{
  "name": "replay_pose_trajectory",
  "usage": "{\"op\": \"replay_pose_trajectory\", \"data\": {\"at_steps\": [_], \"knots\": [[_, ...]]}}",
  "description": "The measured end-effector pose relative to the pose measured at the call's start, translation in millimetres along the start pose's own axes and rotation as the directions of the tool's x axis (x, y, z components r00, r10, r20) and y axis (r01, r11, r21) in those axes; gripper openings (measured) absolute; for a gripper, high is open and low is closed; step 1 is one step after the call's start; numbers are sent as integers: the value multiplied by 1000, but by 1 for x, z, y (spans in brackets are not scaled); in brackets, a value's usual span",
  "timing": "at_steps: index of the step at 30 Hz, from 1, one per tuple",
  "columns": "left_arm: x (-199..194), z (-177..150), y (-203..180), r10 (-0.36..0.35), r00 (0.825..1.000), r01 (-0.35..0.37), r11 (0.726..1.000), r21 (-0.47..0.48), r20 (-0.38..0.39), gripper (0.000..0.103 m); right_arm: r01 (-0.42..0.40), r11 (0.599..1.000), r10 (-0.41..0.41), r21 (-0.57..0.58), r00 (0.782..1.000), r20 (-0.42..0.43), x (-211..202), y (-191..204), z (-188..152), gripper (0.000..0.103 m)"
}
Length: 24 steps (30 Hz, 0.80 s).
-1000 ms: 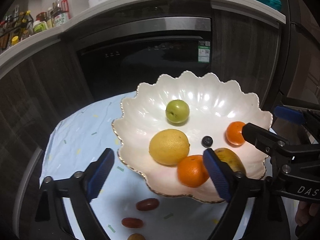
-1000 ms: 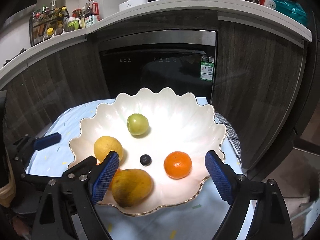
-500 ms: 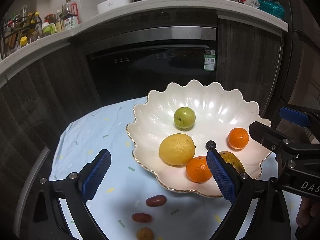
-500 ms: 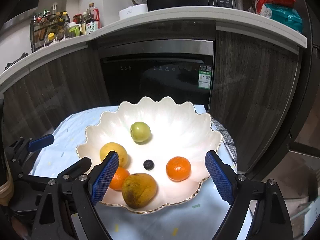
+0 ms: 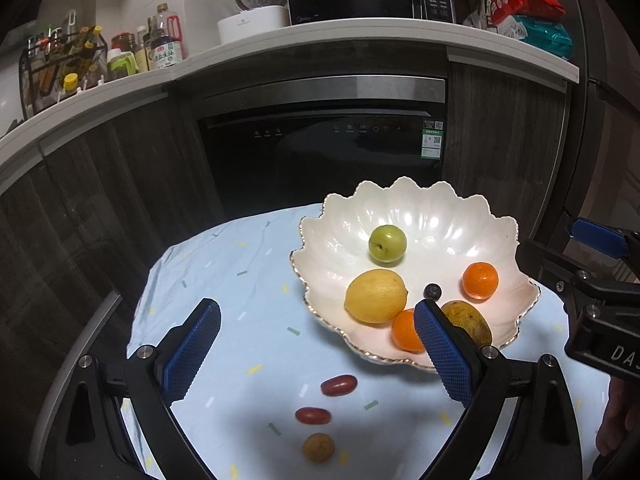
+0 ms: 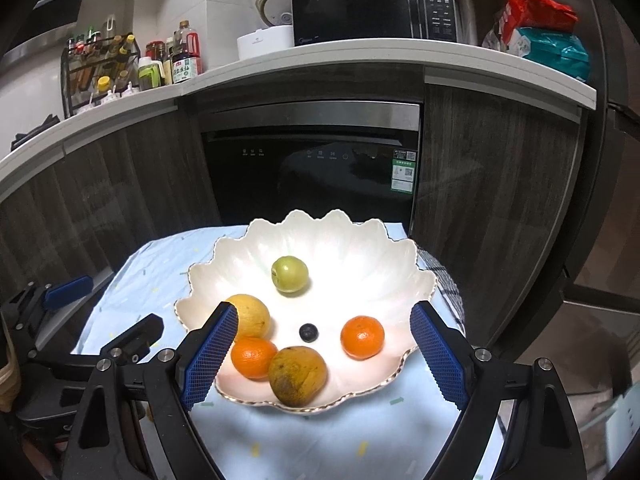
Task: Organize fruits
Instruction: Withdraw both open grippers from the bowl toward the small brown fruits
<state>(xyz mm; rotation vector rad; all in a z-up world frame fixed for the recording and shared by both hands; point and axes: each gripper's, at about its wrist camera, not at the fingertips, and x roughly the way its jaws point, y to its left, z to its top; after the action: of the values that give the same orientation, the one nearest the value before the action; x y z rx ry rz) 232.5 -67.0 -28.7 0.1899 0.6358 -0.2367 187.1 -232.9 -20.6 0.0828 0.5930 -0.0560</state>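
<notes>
A white scalloped bowl [image 5: 460,216] [image 6: 360,240] sits on a light blue cloth. It holds a green fruit [image 5: 387,244] [image 6: 290,274], a yellow lemon [image 5: 376,296] [image 6: 252,314], two oranges [image 5: 480,281] [image 6: 362,337], a blueberry [image 5: 433,291] [image 6: 308,332] and a brownish mango [image 5: 468,322] [image 6: 298,375]. Two red fruits [image 5: 339,385] and a small brown fruit [image 5: 318,448] lie on the cloth in front of the bowl. My left gripper [image 5: 316,344] is open and empty above them. My right gripper [image 6: 324,350] is open and empty over the bowl's near rim.
The cloth-covered table [image 5: 224,264] stands in front of a dark built-in oven [image 6: 312,168] and wood cabinets. A counter above holds a microwave [image 6: 368,4], bottles [image 6: 184,60] and snack bags [image 6: 548,36]. The table edge drops off at left and right.
Both grippers have pulled back and up from the bowl, so it looks smaller and farther. The loose fruits on the cloth have come fully into the left view.
</notes>
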Motion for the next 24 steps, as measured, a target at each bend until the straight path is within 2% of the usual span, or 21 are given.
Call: {"op": "replay_pose_trajectory", "data": {"at_steps": [18, 24], "knots": [[-32, -29, 27, -14, 1000, 14, 1000, -22, 11, 99, 25, 1000, -25, -4, 999, 27, -31, 28, -18, 89], [-42, -44, 35, -26, 1000, 26, 1000, -1, 13, 99, 48, 999, -48, -1, 998, 38, -42, 39, -30, 89]]}}
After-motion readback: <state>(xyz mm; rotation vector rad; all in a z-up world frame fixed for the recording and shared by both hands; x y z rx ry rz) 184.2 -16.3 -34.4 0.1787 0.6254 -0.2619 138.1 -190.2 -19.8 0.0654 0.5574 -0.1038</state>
